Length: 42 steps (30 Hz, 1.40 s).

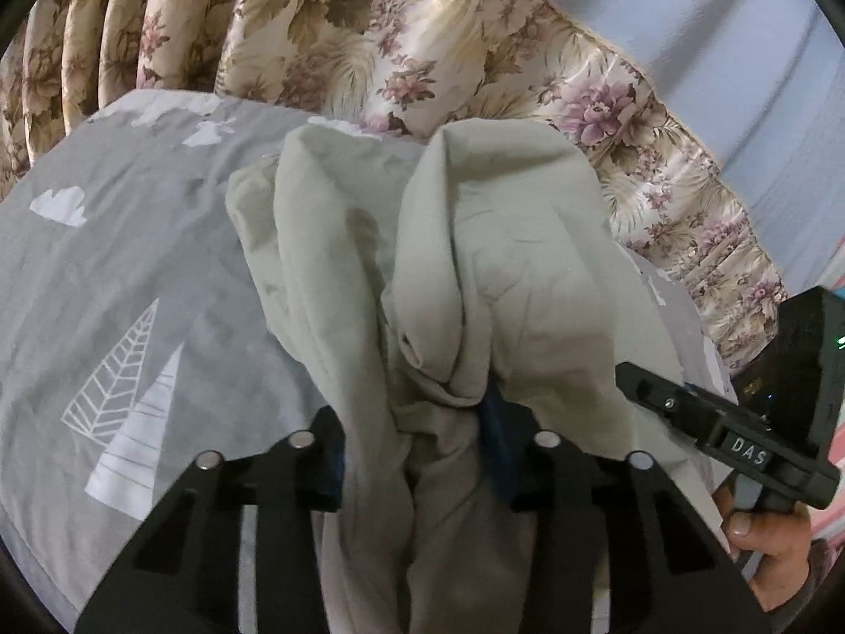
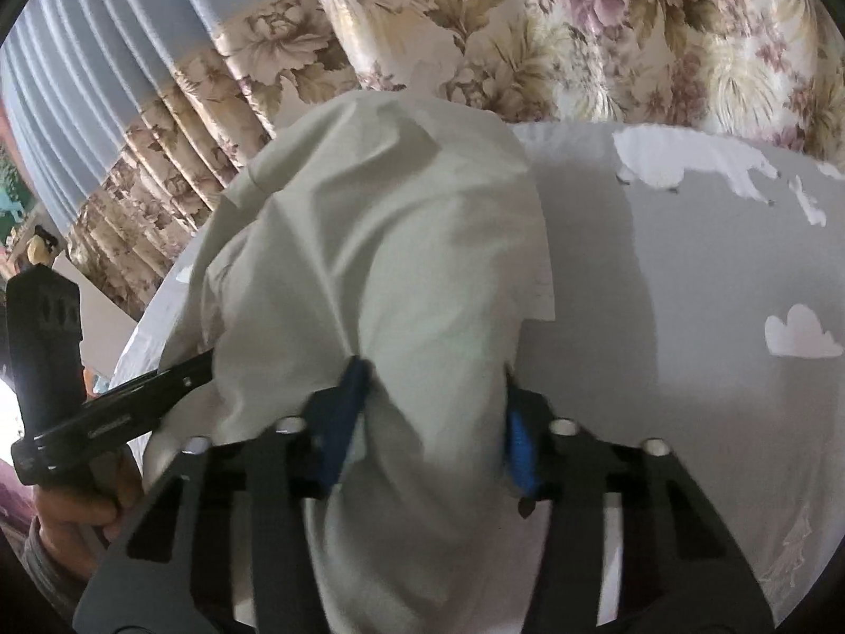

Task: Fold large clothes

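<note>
A pale grey-green garment hangs bunched over the grey bed sheet. My left gripper is shut on a gathered fold of it, the cloth packed between the blue pads. The garment also fills the middle of the right wrist view, where my right gripper is shut on another bunch of it. The right gripper's body shows at the right of the left wrist view. The left gripper's body shows at the left of the right wrist view. The two grippers hold the cloth close together.
The grey sheet with white clouds and trees covers the bed. Floral curtains hang behind the bed, with a pale blue curtain beside them. A hand holds the right gripper's handle.
</note>
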Tool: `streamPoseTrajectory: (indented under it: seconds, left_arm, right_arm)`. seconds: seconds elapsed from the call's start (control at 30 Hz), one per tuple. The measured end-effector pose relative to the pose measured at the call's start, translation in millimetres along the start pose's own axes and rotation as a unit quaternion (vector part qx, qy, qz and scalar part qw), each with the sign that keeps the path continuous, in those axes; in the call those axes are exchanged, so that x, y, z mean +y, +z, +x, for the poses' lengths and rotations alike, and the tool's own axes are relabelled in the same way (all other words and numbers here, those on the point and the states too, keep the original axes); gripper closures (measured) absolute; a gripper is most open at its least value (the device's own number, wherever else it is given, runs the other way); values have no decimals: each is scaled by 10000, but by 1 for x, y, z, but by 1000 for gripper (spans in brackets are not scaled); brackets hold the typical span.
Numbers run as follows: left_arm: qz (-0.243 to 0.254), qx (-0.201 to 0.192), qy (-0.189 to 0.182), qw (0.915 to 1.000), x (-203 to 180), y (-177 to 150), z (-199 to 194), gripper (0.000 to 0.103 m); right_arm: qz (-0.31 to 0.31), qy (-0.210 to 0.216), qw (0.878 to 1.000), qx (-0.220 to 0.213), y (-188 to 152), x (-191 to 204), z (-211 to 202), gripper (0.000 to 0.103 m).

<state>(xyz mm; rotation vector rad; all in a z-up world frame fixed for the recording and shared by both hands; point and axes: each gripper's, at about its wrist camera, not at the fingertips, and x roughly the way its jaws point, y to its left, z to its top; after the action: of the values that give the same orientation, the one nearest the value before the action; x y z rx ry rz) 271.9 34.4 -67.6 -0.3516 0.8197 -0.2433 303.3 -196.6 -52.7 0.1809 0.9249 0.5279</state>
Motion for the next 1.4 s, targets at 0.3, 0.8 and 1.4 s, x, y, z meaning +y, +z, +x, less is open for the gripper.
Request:
streamPoseTrajectory:
  seconds: [0.3, 0.8, 1.4]
  left_arm:
    - [645, -206, -563, 9961, -65, 7, -2, 74]
    - [1336, -58, 556, 9895, -205, -16, 95, 23]
    - [1488, -817, 916, 9812, -168, -81, -24, 17]
  right_arm:
    - [-537, -439, 9956, -631, 12, -1, -56, 74]
    - [-412, -2128, 9741, -645, -16, -161, -101, 27]
    - [-354, -1978, 9718, -1236, -112, -110, -176, 3]
